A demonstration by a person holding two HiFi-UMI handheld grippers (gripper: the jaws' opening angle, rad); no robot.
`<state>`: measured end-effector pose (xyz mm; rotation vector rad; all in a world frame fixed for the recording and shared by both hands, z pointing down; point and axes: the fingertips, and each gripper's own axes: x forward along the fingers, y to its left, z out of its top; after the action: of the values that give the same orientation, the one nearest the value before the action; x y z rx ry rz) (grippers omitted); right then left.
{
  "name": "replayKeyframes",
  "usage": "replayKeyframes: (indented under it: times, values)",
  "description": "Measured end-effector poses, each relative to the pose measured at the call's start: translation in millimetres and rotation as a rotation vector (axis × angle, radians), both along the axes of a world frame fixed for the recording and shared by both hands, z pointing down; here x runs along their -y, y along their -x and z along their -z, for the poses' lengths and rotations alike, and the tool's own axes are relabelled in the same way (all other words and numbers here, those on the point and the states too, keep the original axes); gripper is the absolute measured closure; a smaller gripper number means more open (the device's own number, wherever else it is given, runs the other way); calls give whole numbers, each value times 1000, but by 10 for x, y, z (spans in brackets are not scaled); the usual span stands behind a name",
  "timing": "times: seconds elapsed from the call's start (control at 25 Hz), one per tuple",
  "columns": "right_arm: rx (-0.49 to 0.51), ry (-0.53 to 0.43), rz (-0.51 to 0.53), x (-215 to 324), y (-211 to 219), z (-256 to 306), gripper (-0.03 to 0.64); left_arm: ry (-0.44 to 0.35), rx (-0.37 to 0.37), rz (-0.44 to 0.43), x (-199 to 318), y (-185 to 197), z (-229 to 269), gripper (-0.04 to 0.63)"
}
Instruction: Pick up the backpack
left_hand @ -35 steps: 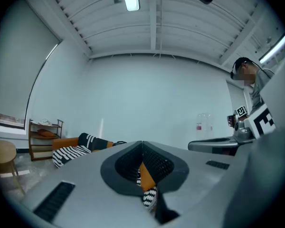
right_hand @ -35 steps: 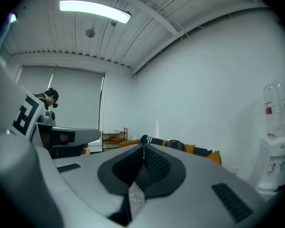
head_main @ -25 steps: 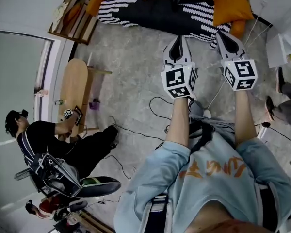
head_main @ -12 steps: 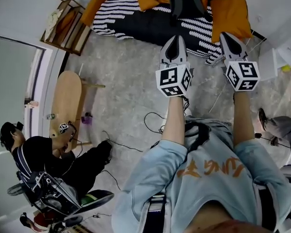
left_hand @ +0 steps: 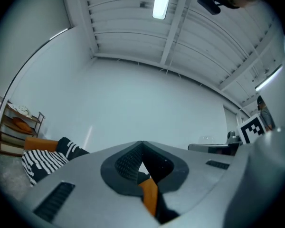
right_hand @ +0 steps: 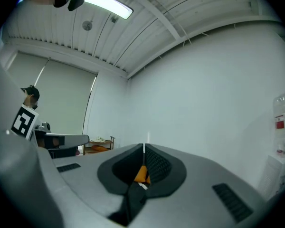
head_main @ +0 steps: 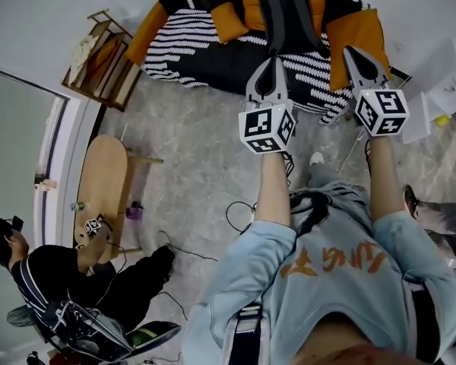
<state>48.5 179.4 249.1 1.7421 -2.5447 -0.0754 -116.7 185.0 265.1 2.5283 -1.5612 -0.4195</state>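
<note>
The backpack (head_main: 289, 14) is dark grey. It lies on the striped sofa (head_main: 205, 55), close to the sofa's back edge, between two orange cushions (head_main: 357, 33). Its long side runs from the sofa's front edge to the back edge. I cannot tell which end is the top.

The left tongs (head_main: 270, 63) and the right tongs (head_main: 353, 54) are held out side by side. Both point toward the sofa's back edge. Both are closed, tip against tip, with nothing in them. The backpack lies ahead of them, a little nearer the left tongs.

Only the head view shows the backpack. It also shows the grey floor (head_main: 197, 150), a wooden shelf (head_main: 102, 48) past the sofa's left end, and a person (head_main: 76, 280) sitting low at the left.

The two gripper views look up at the white wall and the ceiling. In each one, a bit of orange shows through the hole behind the closed tips. The left gripper view shows the sofa's striped left end and a long ceiling lamp (left_hand: 162, 1). The right gripper view shows the shelf far off, and the marker cube (right_hand: 23, 120) of the left tongs.
</note>
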Motion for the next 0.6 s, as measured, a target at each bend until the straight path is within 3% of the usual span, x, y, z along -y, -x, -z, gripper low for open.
replayKeyframes:
  times: [0.16,0.32,0.6]
  values:
    - [1,-21,15,293,29,79,588,-21,-13,-4,234,40,49,574]
    - [7,-40,48,687,12,115,588,-14,1,70,635,139,14,574]
    - [97,-9,67,1686,-207,-126,588,26,52,129,1569,88,-125,572]
